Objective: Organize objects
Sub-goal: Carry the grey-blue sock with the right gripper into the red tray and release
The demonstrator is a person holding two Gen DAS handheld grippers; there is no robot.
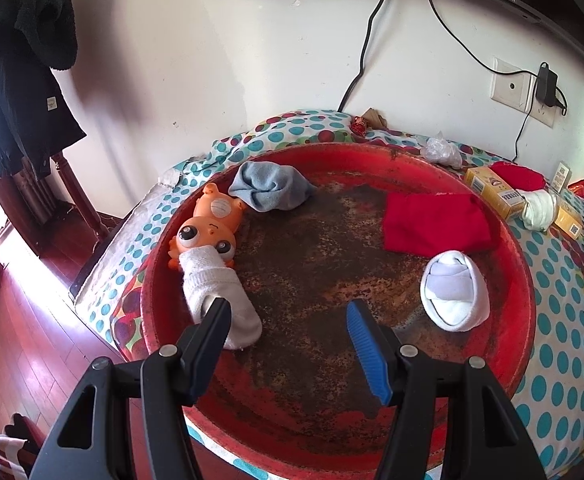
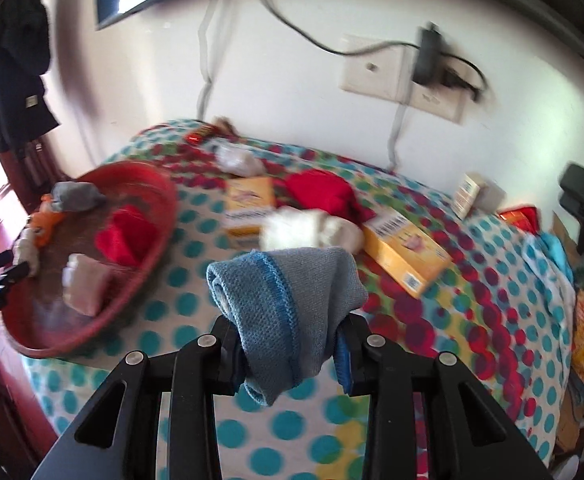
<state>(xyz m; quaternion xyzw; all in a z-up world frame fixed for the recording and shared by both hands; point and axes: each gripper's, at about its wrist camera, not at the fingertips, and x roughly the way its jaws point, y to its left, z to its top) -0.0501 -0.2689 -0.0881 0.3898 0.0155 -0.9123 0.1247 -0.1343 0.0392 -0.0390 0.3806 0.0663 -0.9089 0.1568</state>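
Note:
A worn red basin (image 1: 526,280) stands on the dotted cover. In it lie an orange toy (image 1: 208,224), a white sock (image 1: 220,292) over the toy's head, a grey-blue sock (image 1: 272,190), a red cloth (image 1: 436,224) and a rolled white sock (image 1: 454,292). My left gripper (image 1: 288,312) hangs open over the basin's near side with nothing between its fingers. My right gripper (image 2: 288,332) is shut on a blue-grey sock (image 2: 292,292), held above the cover to the right of the basin (image 2: 164,200). Beyond it lie a white sock (image 2: 308,232), a red cloth (image 2: 324,192) and two yellow boxes (image 2: 408,256).
The polka-dot cover (image 2: 472,320) ends at a wall with a socket and charger (image 2: 428,56) and hanging cables. A crumpled plastic bag (image 1: 440,152) lies by the wall. A dark coat (image 1: 20,80) hangs at the left above a wooden floor (image 1: 32,340). Clutter lines the cover's right edge.

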